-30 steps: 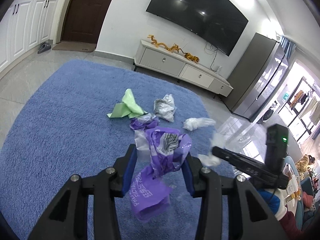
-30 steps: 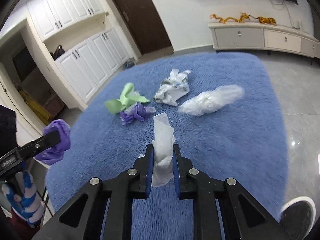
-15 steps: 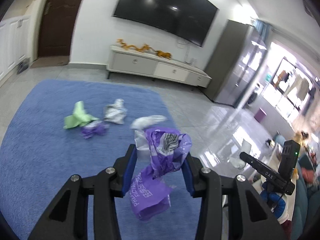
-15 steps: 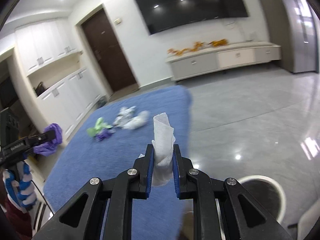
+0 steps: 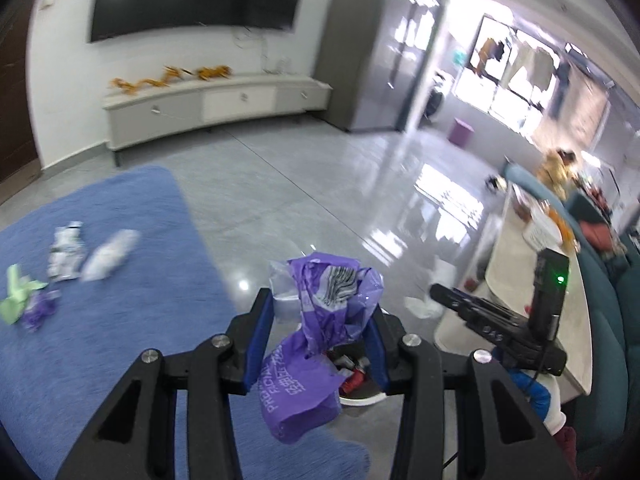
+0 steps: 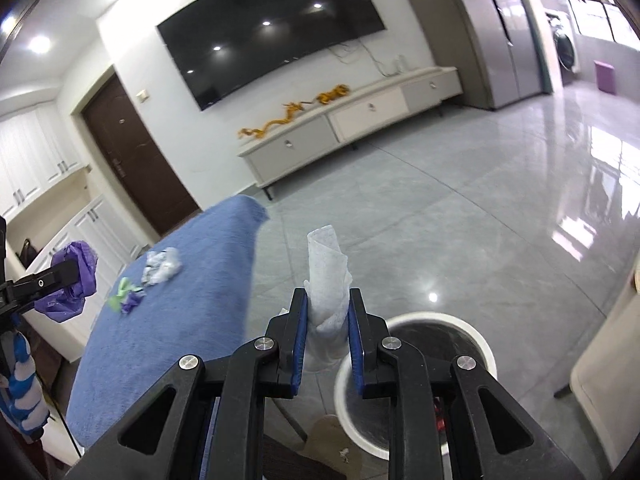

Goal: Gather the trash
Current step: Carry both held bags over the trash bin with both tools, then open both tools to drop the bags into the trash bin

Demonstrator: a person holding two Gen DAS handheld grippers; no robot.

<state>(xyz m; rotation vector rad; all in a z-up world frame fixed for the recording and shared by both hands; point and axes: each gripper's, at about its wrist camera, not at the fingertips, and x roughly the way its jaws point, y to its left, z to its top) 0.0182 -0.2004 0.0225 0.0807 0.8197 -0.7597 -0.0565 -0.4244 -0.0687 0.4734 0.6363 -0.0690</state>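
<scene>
The blue rug (image 5: 100, 280) fills the lower left of the left wrist view, and the grey tiled floor (image 6: 460, 208) takes the right half of the right wrist view. On the rug, at the left edge of the left wrist view, 4 loose pieces of trash lie close together: a crumpled clear plastic bag (image 5: 110, 254), a grey-and-white wrapper (image 5: 66, 246), a green scrap (image 5: 18, 298) and a small purple scrap (image 5: 40, 308).

A round white bin (image 6: 420, 384) stands on the floor at the lower centre right of the right wrist view, directly under the tongs. Its inside looks dark and grey; in the left wrist view, something red and other scraps show inside it behind the jaws.

The left gripper (image 5: 322, 336) is partly open and clamps a crumpled purple plastic bag (image 5: 320, 332), which hangs below the blue pads at lower centre, in front of the bin.

The right gripper (image 6: 328, 340) has a rolled white tissue (image 6: 328, 280) standing upright between its pads; the jaws are opening, with the pads close beside the tissue, above the bin's left rim.
</scene>
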